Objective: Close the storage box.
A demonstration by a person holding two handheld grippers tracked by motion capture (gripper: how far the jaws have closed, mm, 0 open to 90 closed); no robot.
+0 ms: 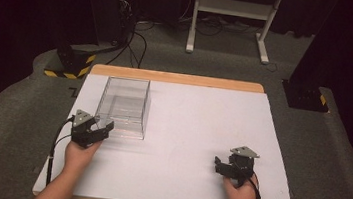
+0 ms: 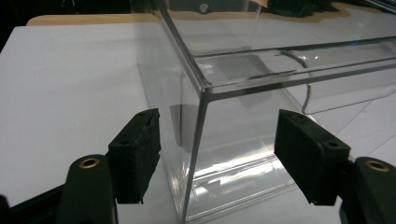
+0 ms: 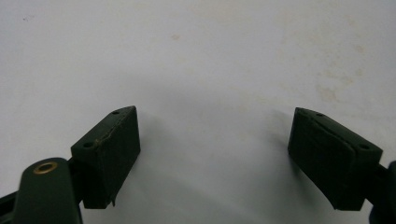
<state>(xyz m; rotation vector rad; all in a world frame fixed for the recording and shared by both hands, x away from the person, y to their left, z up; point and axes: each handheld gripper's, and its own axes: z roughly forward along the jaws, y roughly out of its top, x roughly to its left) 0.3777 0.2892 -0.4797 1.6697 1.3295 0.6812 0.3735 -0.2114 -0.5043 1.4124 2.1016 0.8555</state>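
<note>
A clear plastic box stands open-topped on the white table sheet, at the left. My left gripper is open at the box's near left corner. In the left gripper view that corner edge of the clear box runs up between the jaws, and neither pad touches it. My right gripper rests low at the near right of the table, open. Between its pads lies bare white sheet. The box looks empty.
The table's wooden rim shows at the far side. Beyond it are a white stand's legs, cables on the floor and a yellow-black striped base. A dark post base stands at the right.
</note>
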